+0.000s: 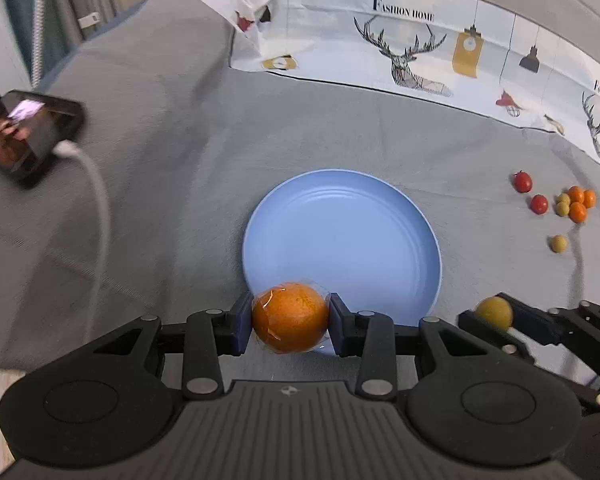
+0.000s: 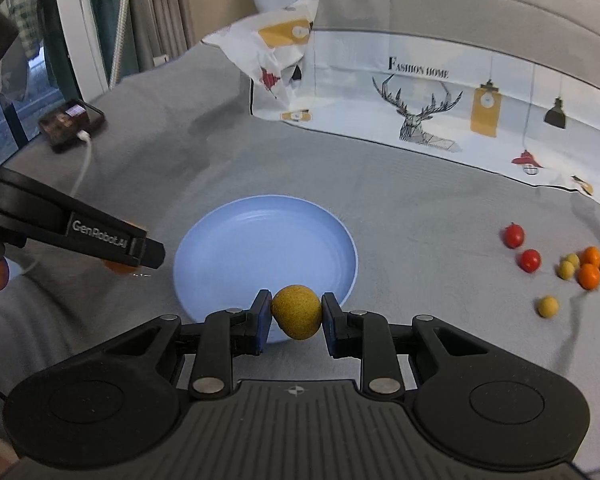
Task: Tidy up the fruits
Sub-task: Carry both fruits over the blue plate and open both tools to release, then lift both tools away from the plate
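Observation:
My left gripper [image 1: 290,318] is shut on a wrapped orange [image 1: 290,317], held over the near rim of an empty blue plate [image 1: 342,236]. My right gripper [image 2: 296,312] is shut on a yellow-green fruit [image 2: 297,311] over the near rim of the same plate [image 2: 266,248]. The right gripper and its fruit [image 1: 495,313] also show at the right of the left wrist view. The left gripper [image 2: 140,254] shows at the left of the right wrist view. Loose small fruits lie right of the plate: two red [image 2: 521,247], several orange [image 2: 594,266] and yellow ones [image 2: 548,306].
Everything sits on a grey cloth [image 1: 180,184]. A phone [image 1: 28,132] on a white charging cable [image 1: 100,216] lies at the far left. A white printed cloth [image 1: 420,52] stands along the back. Curtains and a window frame [image 2: 80,32] are at the far left.

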